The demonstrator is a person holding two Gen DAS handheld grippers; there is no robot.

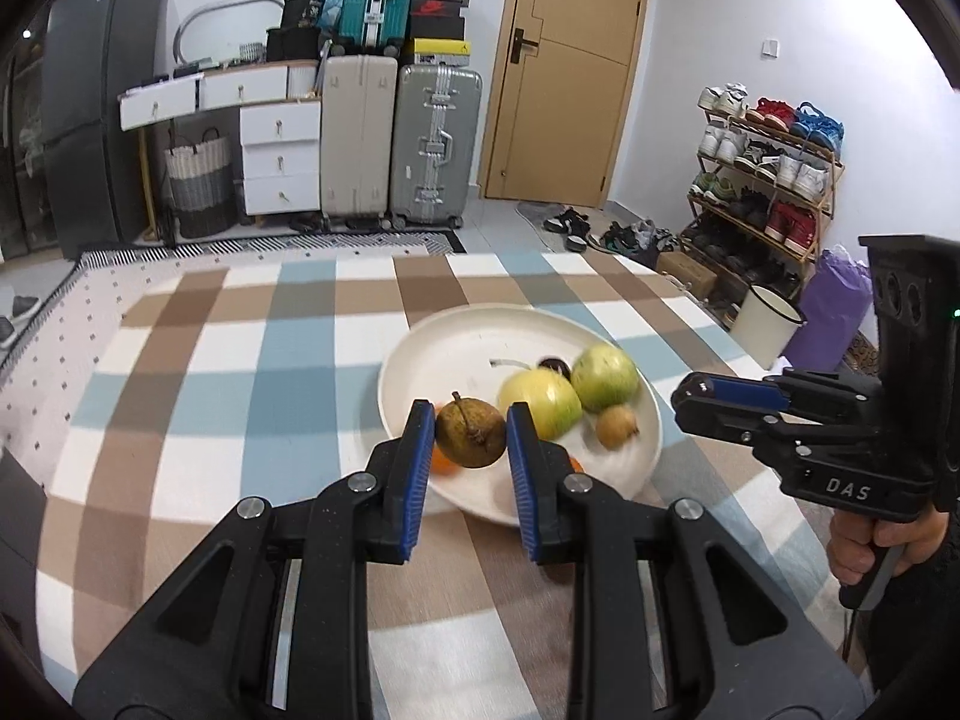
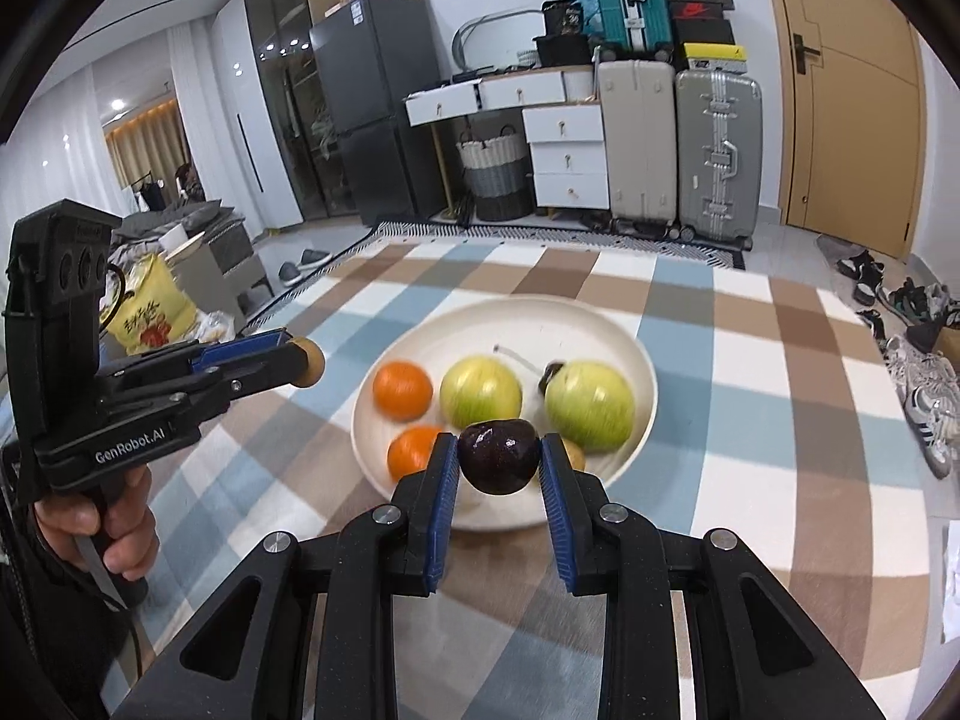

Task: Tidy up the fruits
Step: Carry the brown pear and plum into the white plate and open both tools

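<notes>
We hold two fruits over the cream plate (image 2: 636,360) on the checked cloth (image 1: 180,360): our left gripper (image 1: 471,417), lower centre of its own view, has its blue pads pressed tight on a brown pear (image 1: 470,433), while our right gripper (image 2: 498,450), lower centre of its view, is clamped on a dark plum (image 2: 499,456). Still on the plate, mid-frame in the right wrist view: two oranges (image 2: 402,390) at left, two green apples (image 2: 480,393) centre & right. Suitcases (image 1: 435,144) & a door (image 1: 570,66) fill the upper background, shoe rack (image 1: 762,180) at right.
</notes>
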